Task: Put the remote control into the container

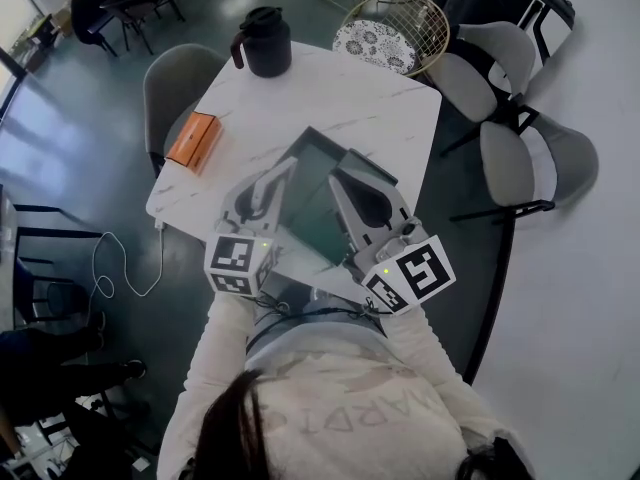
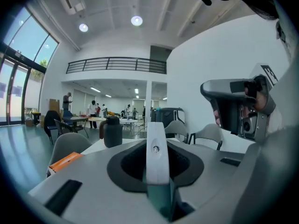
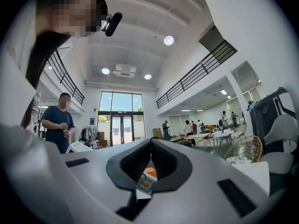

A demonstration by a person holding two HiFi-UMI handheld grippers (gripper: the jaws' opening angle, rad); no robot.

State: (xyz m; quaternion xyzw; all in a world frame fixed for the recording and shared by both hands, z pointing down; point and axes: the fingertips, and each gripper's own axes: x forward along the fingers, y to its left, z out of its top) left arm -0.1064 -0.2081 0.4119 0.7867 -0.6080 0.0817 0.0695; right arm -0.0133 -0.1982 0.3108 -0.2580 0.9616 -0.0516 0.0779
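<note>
In the right gripper view, the right tongs [image 3: 150, 146] stand closed, tips together. Pinched low in the narrow slit between them is the remote control [image 3: 145, 186]: only a small part shows, a white face with an orange button and a smaller teal one. Above it, through the same slit, a bit of an orange box [image 3: 150, 172] shows. A wire chair [image 3: 243, 153] stands off to the right and a person [image 3: 57, 120] stands at the far left.

In the left gripper view, the left tongs [image 2: 156, 139] are clamped on the dark teal wall of the container [image 2: 161, 195], which stands edge-on in their gap under a white upright strip. Beyond them, a black jug [image 2: 112, 130] stands on the worktop [image 2: 100, 146], with a grey chair [image 2: 65, 146] at its left side.

In the head view, the container lies near the near edge of the worktop, about midway along it, tilted, with one pair of tongs at each long side. The right tongs reach over its right rim; the remote itself cannot be made out here. The jug stands at the far edge toward the left corner and the orange box lies at the left edge, both well apart from the container. Nothing lies between the tongs and the container.
</note>
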